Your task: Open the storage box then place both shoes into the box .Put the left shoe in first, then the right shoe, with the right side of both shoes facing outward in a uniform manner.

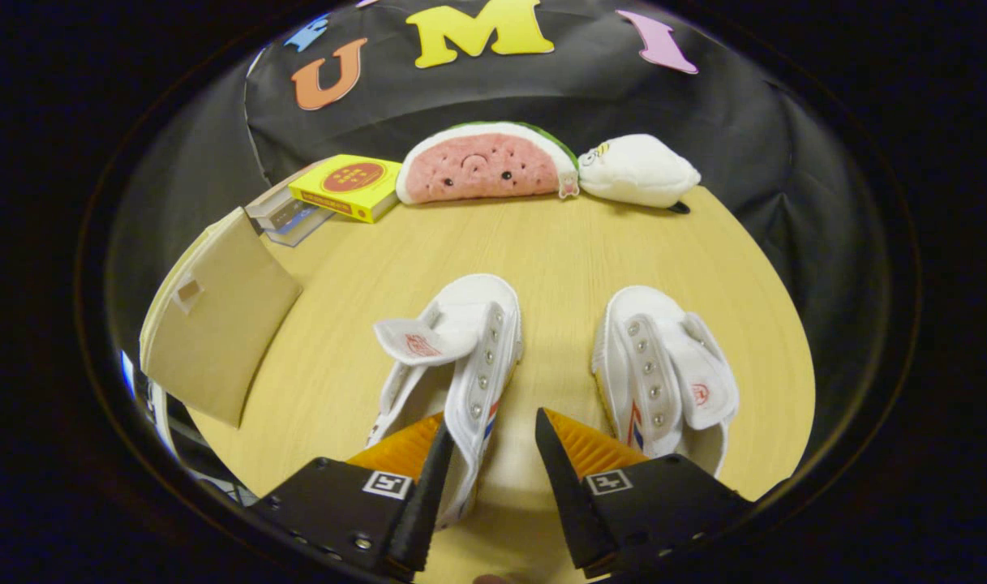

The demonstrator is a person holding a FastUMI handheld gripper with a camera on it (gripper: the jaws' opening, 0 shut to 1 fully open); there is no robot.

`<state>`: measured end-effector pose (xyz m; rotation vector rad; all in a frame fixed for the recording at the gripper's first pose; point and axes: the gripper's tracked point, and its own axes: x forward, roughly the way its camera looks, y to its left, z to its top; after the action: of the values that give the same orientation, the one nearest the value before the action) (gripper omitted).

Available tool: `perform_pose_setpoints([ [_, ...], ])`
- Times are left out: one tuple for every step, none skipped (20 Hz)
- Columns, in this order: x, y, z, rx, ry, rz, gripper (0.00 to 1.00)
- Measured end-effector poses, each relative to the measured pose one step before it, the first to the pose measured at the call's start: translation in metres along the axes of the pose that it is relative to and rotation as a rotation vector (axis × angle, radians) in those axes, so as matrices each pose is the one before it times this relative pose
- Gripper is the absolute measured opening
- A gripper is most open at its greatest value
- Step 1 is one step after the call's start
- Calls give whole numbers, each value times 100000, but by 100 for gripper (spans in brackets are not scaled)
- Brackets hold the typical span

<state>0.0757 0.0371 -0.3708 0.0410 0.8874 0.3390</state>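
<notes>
The gripper (493, 438) is hovering low over a round wooden table (558, 268) with its fingers spread wide apart, and neither finger is pressing on anything. The side wall of the left white canvas shoe (452, 357) is lying in the gap just inside one finger, with its tongue flopping out to the side and its toe pointing away toward the far side of the table. The right white canvas shoe (663, 365) is sitting just beside the other finger, a little apart from the first shoe, also pointing away. The cardboard storage box (217, 320) is standing at the table's edge, well off to the side of the left shoe, with its lid closed. Beyond the shoes, a yellow box (349, 186) is resting on a stack of books (282, 217), next to a watermelon-slice plush (485, 166) and a white plush toy (639, 170).
</notes>
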Motion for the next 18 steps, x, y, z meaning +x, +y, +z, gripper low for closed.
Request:
perform_pose_setpoints([
  [502,403,15,1213,1268,1045,54],
  [338,200,-131,1504,1550,1337,54],
  [306,349,-218,1897,1976,1418,54],
  [89,290,-215,1887,1471,1268,54],
  [40,208,-67,1138,647,138,54],
  [570,373,180,1536,-251,1776,54],
  [-431,-503,-37,2293,21,-2204,41],
  [17,408,-50,358,1970,-697,28],
  [-260,-220,316,1670,-487,-1363,23],
  [53,-32,140,1646,767,96,19],
  [385,-30,-355,790,2130,321,8],
  [-513,-34,330,2898,-329,455,8],
  [243,72,-54,2530,1352,-350,0],
  [-159,-160,219,1722,-9,401,0],
  [-161,26,117,1458,-200,175,0],
  [-131,18,-58,1110,-46,129,0],
  [-146,191,-203,851,694,726,0],
  [-53,602,-319,1176,1306,1452,0],
])
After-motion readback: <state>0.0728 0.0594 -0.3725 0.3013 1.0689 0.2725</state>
